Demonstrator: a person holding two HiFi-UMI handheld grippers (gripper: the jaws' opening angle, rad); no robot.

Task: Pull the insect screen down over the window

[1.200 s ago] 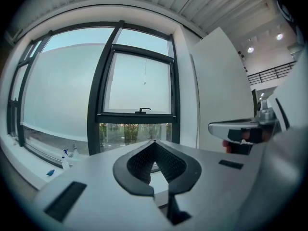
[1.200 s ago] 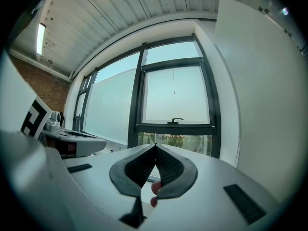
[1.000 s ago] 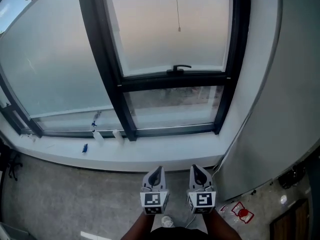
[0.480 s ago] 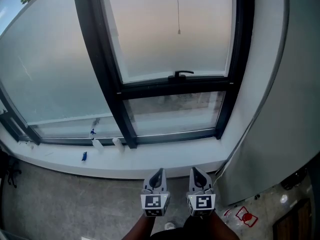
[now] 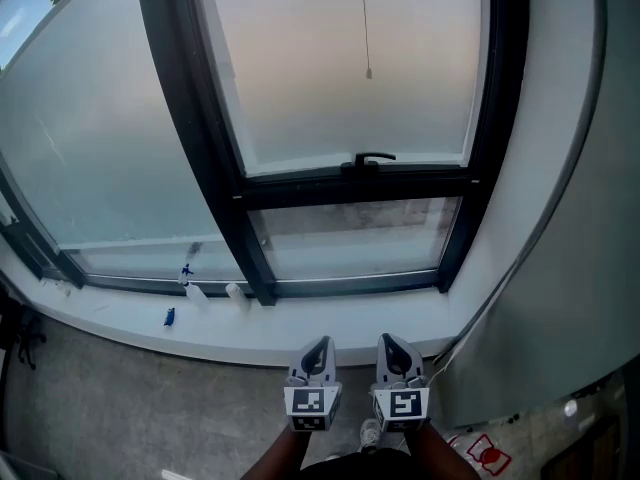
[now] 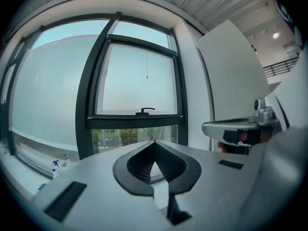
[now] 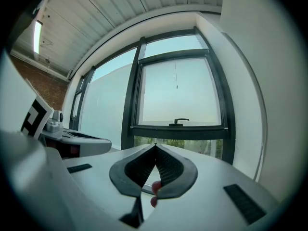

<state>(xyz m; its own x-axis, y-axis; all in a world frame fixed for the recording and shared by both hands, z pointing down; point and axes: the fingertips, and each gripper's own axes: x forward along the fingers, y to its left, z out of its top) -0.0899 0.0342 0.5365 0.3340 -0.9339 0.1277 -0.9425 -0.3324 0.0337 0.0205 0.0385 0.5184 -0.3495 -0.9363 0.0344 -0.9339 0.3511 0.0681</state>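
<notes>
1. The left gripper (image 5: 317,342) and right gripper (image 5: 389,340), both closed and empty, hover side by side at the sill's (image 5: 250,326) near edge.
2. The insect screen's pull cord (image 5: 366,28) hangs before the upper pane (image 5: 290,78), above the window handle (image 5: 372,158).

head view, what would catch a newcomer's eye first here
The big dark-framed window fills the upper picture, with a thin pull cord hanging down its right half and a black handle on the crossbar below. At the bottom edge, the left gripper and right gripper sit side by side, both shut and empty, short of the white sill.
</notes>
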